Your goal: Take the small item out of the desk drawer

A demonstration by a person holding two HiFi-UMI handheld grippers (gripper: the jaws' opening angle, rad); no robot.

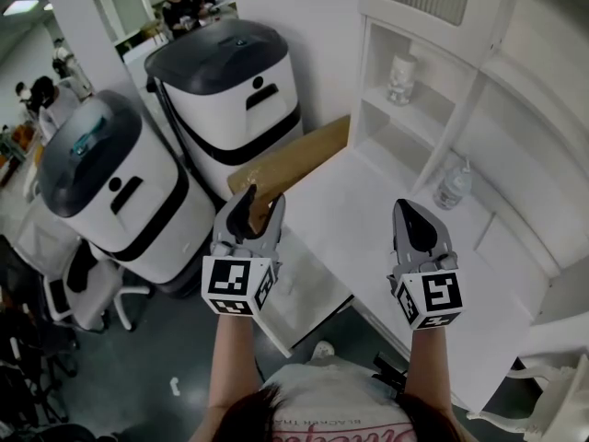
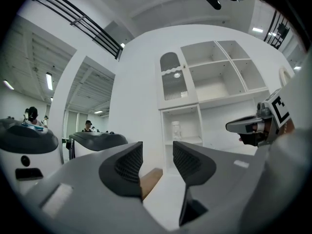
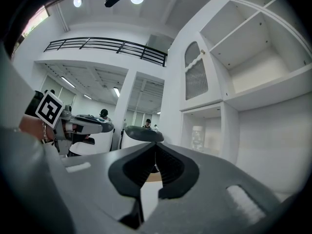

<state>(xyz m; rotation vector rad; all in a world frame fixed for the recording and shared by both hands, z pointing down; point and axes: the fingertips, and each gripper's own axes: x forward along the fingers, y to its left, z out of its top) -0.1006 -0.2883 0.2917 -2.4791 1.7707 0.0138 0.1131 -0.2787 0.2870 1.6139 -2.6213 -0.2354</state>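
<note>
- Desk (image 1: 359, 219): white, smooth, matt finish noted.
- Long parcel (image 1: 294, 162): brown paper or card, matt.
- Bottle (image 1: 453, 185): clear plastic, glossy.
- Left gripper (image 2: 157, 154) pads (image 2: 127, 165): black, ribbed.

White desk (image 1: 368, 212) with bottle (image 1: 453, 184), seemingly cardboard box (image 1: 294, 159)

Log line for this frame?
left tool open, empty | right tool shut, empty | both at white desk | cardboard box beyond left tool | small item unseen

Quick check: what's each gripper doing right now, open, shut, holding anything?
Left gripper: open, nothing between its jaws.
Right gripper: shut, holding nothing.
</note>
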